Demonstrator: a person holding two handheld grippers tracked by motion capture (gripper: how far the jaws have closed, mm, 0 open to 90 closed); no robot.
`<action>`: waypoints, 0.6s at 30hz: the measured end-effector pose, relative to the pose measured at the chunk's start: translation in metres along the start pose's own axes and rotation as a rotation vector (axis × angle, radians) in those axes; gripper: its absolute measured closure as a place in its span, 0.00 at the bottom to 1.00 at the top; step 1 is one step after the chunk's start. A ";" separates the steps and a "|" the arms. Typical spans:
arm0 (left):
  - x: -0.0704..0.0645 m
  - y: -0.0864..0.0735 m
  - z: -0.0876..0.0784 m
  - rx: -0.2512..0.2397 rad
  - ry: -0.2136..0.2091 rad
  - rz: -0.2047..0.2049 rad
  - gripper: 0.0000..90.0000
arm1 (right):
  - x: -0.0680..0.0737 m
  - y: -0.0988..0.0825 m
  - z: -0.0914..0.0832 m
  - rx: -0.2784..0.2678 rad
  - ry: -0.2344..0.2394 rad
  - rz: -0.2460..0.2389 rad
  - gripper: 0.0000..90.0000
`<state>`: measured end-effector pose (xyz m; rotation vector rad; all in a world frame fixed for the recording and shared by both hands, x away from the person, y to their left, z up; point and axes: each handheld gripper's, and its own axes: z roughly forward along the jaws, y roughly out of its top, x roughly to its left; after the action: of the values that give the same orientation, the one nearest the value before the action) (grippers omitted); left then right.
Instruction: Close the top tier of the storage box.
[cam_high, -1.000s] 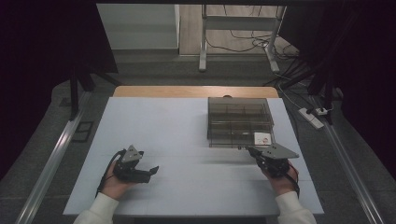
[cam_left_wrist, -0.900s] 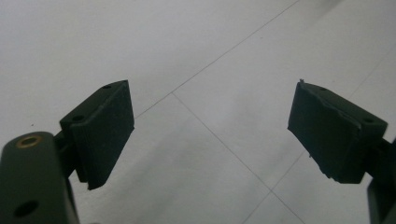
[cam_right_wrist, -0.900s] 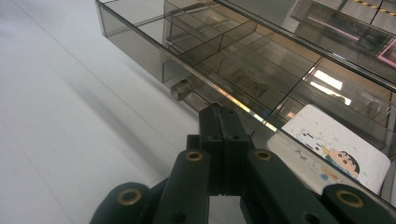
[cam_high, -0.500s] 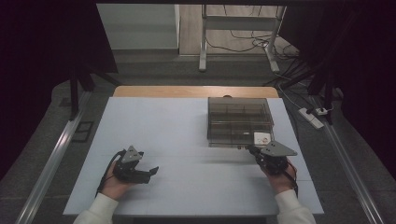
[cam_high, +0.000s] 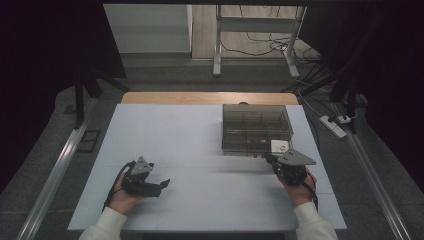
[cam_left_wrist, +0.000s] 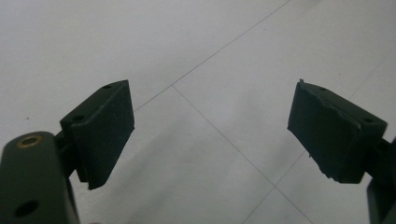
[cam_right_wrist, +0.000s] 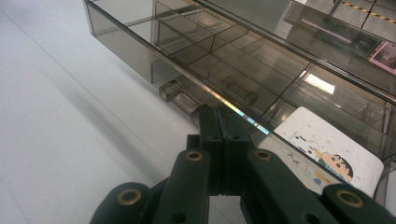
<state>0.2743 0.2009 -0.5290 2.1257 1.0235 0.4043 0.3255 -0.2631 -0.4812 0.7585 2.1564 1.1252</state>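
Observation:
A smoky clear compartment box (cam_high: 256, 117) stands at the table's right. In the right gripper view its front wall (cam_right_wrist: 121, 44) runs across the frame, with a clear handle (cam_right_wrist: 175, 95) low on it. A white cartoon card (cam_high: 279, 146) lies in the front right compartment (cam_right_wrist: 327, 149). My right gripper (cam_high: 265, 157) is shut, its tips (cam_right_wrist: 218, 116) against the box front at the handle's end. I cannot tell whether they pinch the handle. At the near left, my left gripper (cam_high: 160, 186) rests low over the table, open, with only bare tabletop between its pads (cam_left_wrist: 102, 130).
The white table (cam_high: 200, 140) has a wooden strip along its far edge (cam_high: 175, 98). Metal rails (cam_high: 55, 170) run along both sides of the table. A power strip (cam_high: 334, 125) lies on the floor at the right, and a stand's legs (cam_high: 218, 50) rise behind the table.

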 end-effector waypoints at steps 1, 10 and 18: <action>0.000 0.000 0.000 0.001 0.000 0.001 0.16 | 0.000 0.000 0.001 -0.002 -0.002 0.001 0.99; 0.002 -0.002 0.001 0.003 0.002 -0.007 0.16 | -0.006 0.004 0.009 -0.005 -0.014 0.006 0.99; 0.001 -0.002 0.003 0.011 -0.002 -0.002 0.16 | -0.010 0.004 0.014 0.002 -0.021 0.001 0.99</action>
<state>0.2757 0.2010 -0.5325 2.1340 1.0293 0.3964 0.3431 -0.2611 -0.4820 0.7690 2.1397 1.1112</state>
